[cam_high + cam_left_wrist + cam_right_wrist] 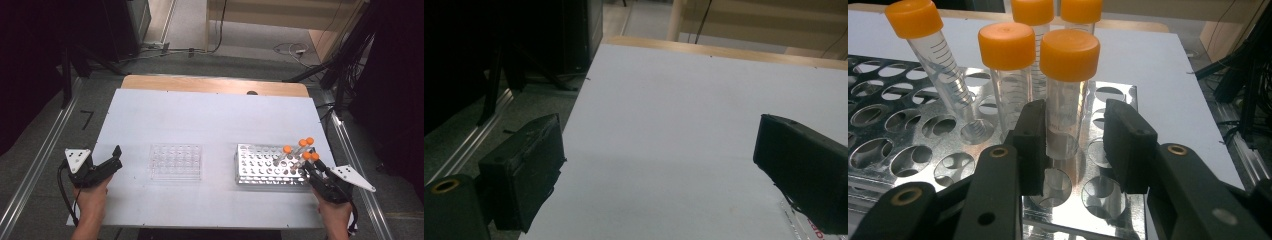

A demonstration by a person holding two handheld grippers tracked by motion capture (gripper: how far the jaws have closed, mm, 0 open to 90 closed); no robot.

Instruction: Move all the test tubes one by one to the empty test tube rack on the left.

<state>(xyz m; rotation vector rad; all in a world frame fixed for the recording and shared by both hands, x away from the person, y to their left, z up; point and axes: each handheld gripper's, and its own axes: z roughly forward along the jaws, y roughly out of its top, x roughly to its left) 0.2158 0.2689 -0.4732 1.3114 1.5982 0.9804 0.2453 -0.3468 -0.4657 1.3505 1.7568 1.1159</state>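
Observation:
A metal tube rack (255, 167) lies at the table's right, with several orange-capped clear tubes (302, 145) standing in its right end. My right gripper (308, 167) reaches into that end from the near side. In the right gripper view its jaws (1075, 107) stand on either side of the nearest tube (1068, 115). The left pad lies against the tube, and a gap shows between the tube and the right pad, so the gripper is open. The tube stands in its hole. My left gripper (116, 159) rests at the table's left edge, open with nothing between its jaws (661, 125).
An empty clear plastic rack (175, 161) sits at mid-table, left of the metal one; its corner shows in the left gripper view (804, 227). A leaning tube (943, 65) stands left of the flanked one. The white table top (210, 115) has a wooden far edge and metal rails on both sides.

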